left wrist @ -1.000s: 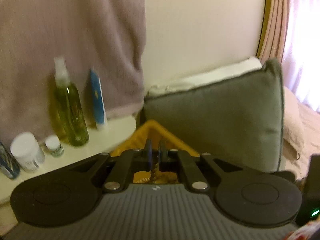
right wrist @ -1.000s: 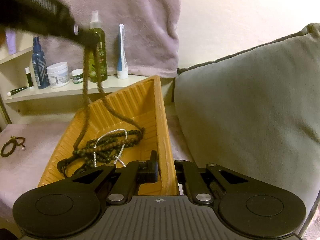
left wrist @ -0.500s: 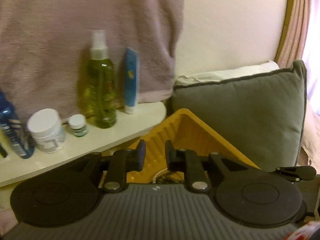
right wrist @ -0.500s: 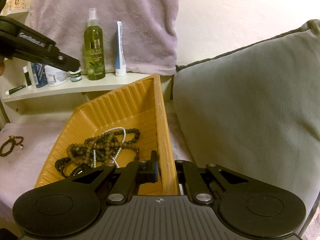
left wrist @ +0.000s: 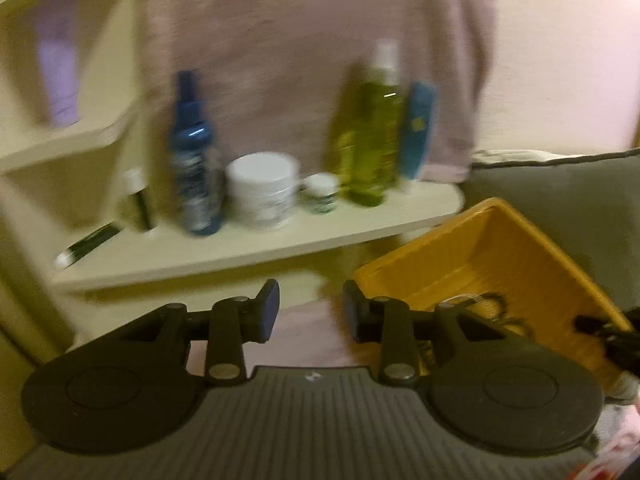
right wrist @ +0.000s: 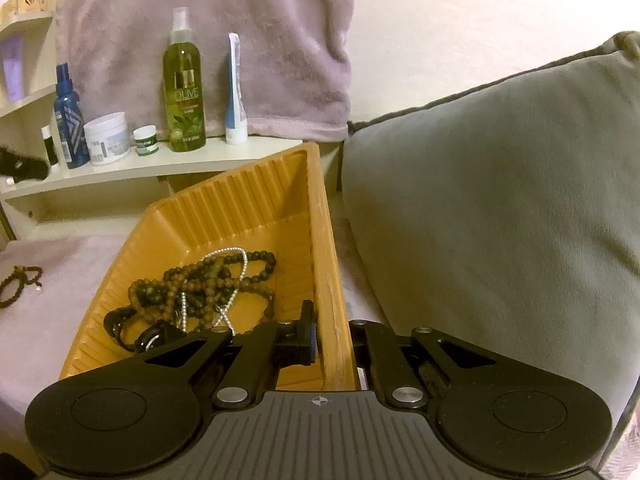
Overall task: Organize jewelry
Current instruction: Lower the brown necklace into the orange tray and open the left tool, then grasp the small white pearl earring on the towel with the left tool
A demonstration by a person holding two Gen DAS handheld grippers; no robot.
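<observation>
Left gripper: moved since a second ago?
Yes. In the right wrist view the left gripper has dropped from in front of the green spray bottle to the frame's left edge, beside the blue bottle. Its jaws have just been opening, empty.

Your left wrist view is smeared by motion: the labels on the blue spray bottle (left wrist: 194, 160), white jar (left wrist: 262, 188) and green spray bottle (left wrist: 370, 132) on the cream shelf (left wrist: 256, 248) cannot be read. The orange ribbed plastic tray (left wrist: 500, 252) is partly covered there by your left hand-held gripper (left wrist: 310, 312). In your right wrist view, the brown bead bracelet (right wrist: 18, 284) on the pink cover is cut off by the left edge, and the grey cushion (right wrist: 500, 208) runs past the right edge.
</observation>
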